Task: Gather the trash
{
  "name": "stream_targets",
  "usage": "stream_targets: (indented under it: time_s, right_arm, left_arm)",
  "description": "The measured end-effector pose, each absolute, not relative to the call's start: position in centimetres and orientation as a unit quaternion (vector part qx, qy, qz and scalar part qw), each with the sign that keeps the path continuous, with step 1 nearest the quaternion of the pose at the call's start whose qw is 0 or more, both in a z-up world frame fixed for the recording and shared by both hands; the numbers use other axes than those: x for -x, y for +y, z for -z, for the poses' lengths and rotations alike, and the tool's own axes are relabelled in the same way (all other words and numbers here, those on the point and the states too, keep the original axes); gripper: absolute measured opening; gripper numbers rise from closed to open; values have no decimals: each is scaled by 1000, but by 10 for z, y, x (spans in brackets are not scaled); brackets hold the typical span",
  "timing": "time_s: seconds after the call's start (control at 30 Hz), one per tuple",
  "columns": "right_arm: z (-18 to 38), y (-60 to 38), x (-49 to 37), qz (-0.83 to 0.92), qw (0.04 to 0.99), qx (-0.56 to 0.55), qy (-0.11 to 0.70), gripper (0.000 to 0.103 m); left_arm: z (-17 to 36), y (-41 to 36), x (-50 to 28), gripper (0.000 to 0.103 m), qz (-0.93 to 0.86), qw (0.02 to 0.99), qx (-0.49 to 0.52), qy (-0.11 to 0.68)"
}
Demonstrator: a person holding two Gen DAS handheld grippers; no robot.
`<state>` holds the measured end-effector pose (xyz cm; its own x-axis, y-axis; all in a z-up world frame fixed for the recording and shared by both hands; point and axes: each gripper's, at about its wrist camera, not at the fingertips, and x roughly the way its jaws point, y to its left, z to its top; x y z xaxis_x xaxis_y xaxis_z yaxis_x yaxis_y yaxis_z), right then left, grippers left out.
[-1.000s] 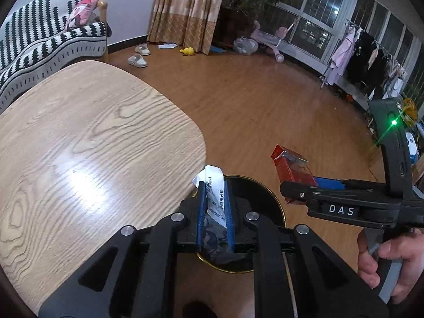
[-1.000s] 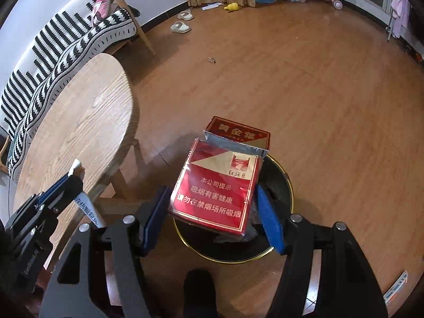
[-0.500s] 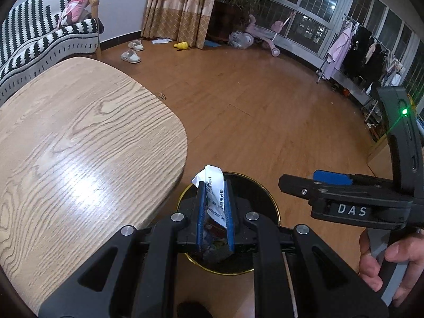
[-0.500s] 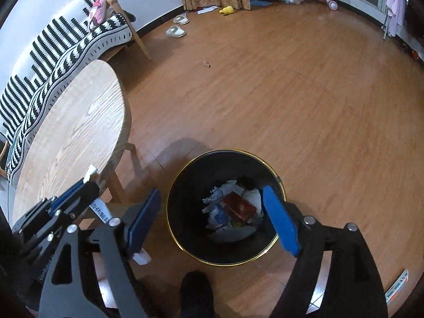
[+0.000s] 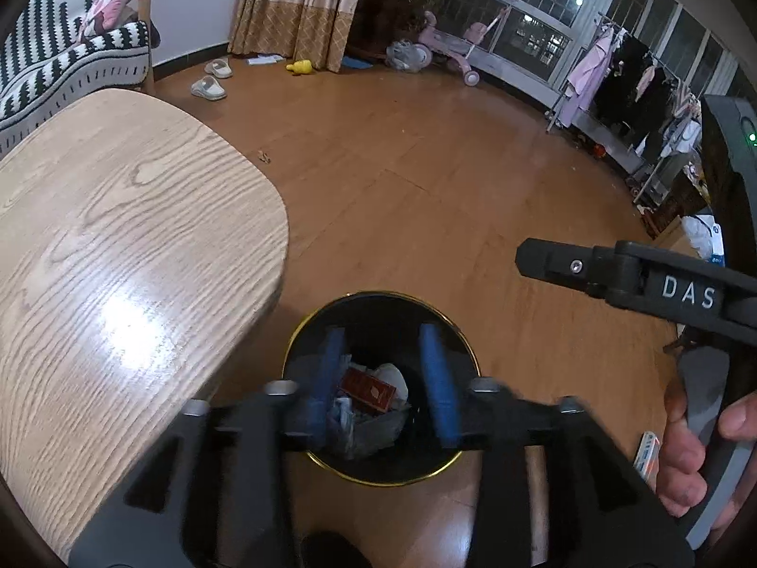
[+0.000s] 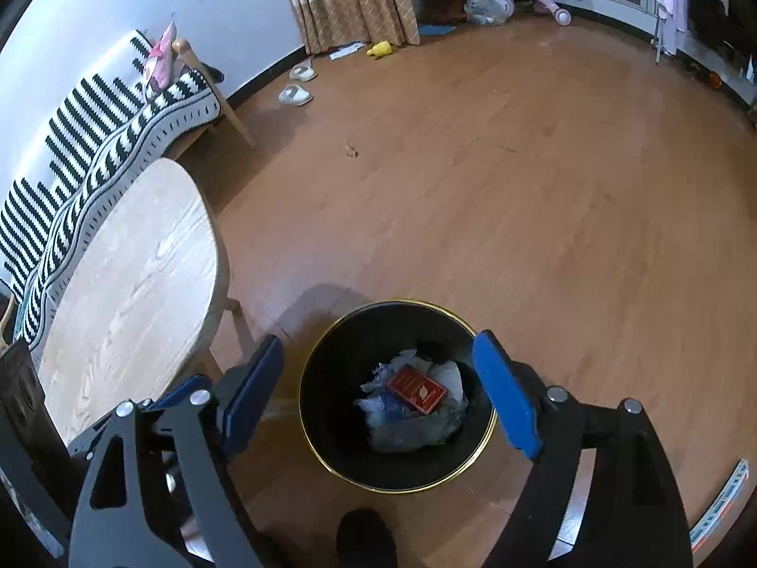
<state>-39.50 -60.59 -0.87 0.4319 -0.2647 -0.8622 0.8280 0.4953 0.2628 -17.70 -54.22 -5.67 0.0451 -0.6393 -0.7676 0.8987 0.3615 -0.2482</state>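
A black trash bin with a gold rim (image 5: 466, 355) (image 6: 326, 359) stands on the wooden floor beside the table. Inside lie a red cigarette pack (image 5: 368, 389) (image 6: 417, 389) and crumpled white paper and wrappers (image 5: 392, 374) (image 6: 407, 419). My left gripper (image 5: 384, 369) is open and empty directly above the bin. My right gripper (image 6: 378, 390) is open and empty, also above the bin; its body shows at the right of the left wrist view (image 5: 629, 274).
A light wooden table (image 5: 109, 255) (image 6: 127, 284) stands left of the bin. A striped sofa (image 6: 94, 142) is behind it. Slippers (image 5: 210, 80), a yellow toy (image 5: 300, 67) and a small scrap (image 6: 351, 151) lie on the floor. A flat packet (image 6: 719, 506) lies at lower right.
My right gripper opened and the red cigarette pack fell into the bin. My left gripper then opened and its white paper wrapper dropped into the bin.
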Motion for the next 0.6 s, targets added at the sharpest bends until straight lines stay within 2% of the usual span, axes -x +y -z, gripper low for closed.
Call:
stream_targets:
  time_s: [0.07, 0.17, 0.27, 0.6]
  right_arm:
    - [7, -605, 393, 353, 771, -354, 394, 82]
    - [1, -599, 384, 348, 780, -345, 390, 85]
    - [-8, -587, 366, 336, 794, -326, 387, 86]
    - [-38, -506, 247, 231, 852, -258, 393, 88]
  left_arm:
    - [53, -539, 178, 56, 542, 713, -148, 420]
    - [42, -525, 168, 79, 531, 727, -133, 415]
    - [30, -503, 151, 91, 511, 749, -125, 403]
    - [1, -365, 47, 93, 351, 840, -84, 406]
